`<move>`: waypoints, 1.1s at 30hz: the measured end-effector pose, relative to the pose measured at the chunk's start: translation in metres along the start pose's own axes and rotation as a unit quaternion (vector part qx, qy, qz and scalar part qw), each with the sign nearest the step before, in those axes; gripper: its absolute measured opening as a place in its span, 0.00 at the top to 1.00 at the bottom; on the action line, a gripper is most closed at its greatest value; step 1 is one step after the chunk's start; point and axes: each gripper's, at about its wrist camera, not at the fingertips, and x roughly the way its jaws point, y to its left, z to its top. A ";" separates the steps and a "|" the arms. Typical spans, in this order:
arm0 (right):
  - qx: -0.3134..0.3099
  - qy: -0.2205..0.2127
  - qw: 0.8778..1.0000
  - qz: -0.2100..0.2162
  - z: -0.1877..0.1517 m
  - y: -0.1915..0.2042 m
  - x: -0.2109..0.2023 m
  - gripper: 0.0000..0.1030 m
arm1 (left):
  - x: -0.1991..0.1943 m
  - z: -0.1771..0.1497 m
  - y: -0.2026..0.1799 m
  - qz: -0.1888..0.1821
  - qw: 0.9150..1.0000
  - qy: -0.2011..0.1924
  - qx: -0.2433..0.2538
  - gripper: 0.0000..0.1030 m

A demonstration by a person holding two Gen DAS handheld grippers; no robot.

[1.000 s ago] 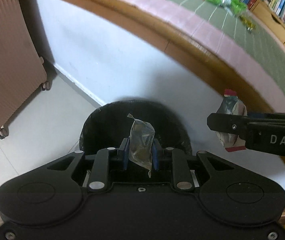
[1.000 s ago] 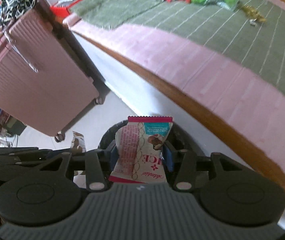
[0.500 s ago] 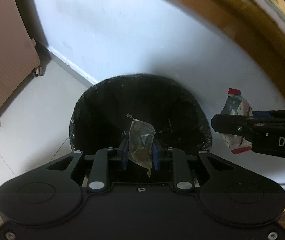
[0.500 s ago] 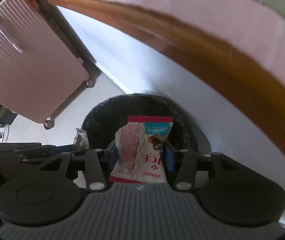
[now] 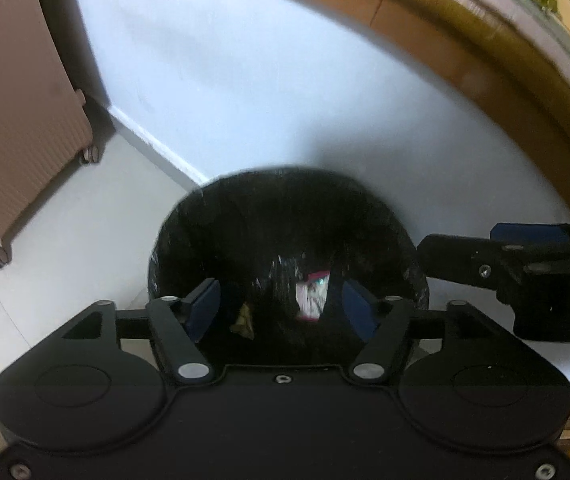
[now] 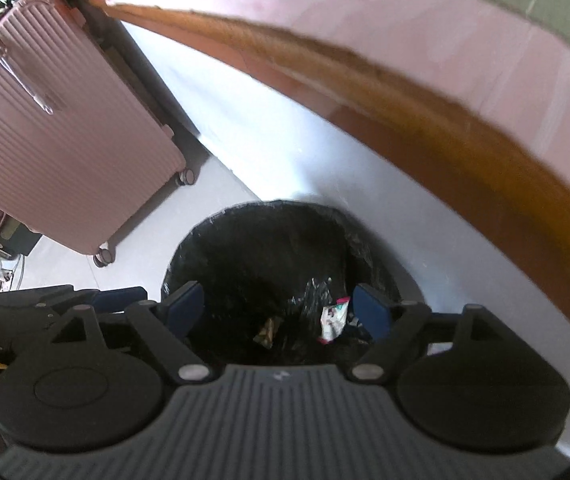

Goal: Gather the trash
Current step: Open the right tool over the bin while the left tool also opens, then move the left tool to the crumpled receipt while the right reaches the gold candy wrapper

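Trash is lying inside a round bin lined with a black bag (image 5: 285,216), which is standing on a pale floor against a white panel below a wooden bed frame (image 6: 465,136). Two pieces are showing in the dark of the bin: a pink-and-white snack wrapper (image 5: 311,298) and a small clear, brownish wrapper (image 5: 245,320), apart from each other and blurred. Both grippers are pointing steeply down over the bin's mouth. The left gripper (image 5: 283,310) is spreading its jaws, its blue pads (image 5: 205,308) standing wide with nothing gripped between them; both wrappers are showing in the gap, down in the bin. The right gripper (image 6: 275,312) is spreading its jaws too, wide and empty, and from its camera the same two wrappers are sitting low in the bin beyond its pads. A pink ribbed suitcase (image 6: 57,136) is standing on its wheels to the left of the bin.
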 end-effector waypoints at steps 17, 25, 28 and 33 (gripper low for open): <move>0.004 -0.126 0.992 -0.008 0.059 0.005 -0.153 0.06 | -0.156 0.089 -0.026 0.003 0.992 -0.128 0.006 0.18; 0.013 -0.188 0.981 -0.037 0.105 -0.014 -0.195 0.03 | -0.191 0.150 -0.043 -0.008 0.983 -0.181 0.013 0.16; 0.012 -0.204 0.978 -0.046 0.122 -0.022 -0.202 0.03 | -0.194 0.171 -0.052 -0.004 0.982 -0.189 0.024 0.15; 0.011 -0.223 0.973 -0.059 0.149 -0.037 -0.205 0.03 | -0.194 0.202 -0.066 -0.003 0.979 -0.199 0.031 0.15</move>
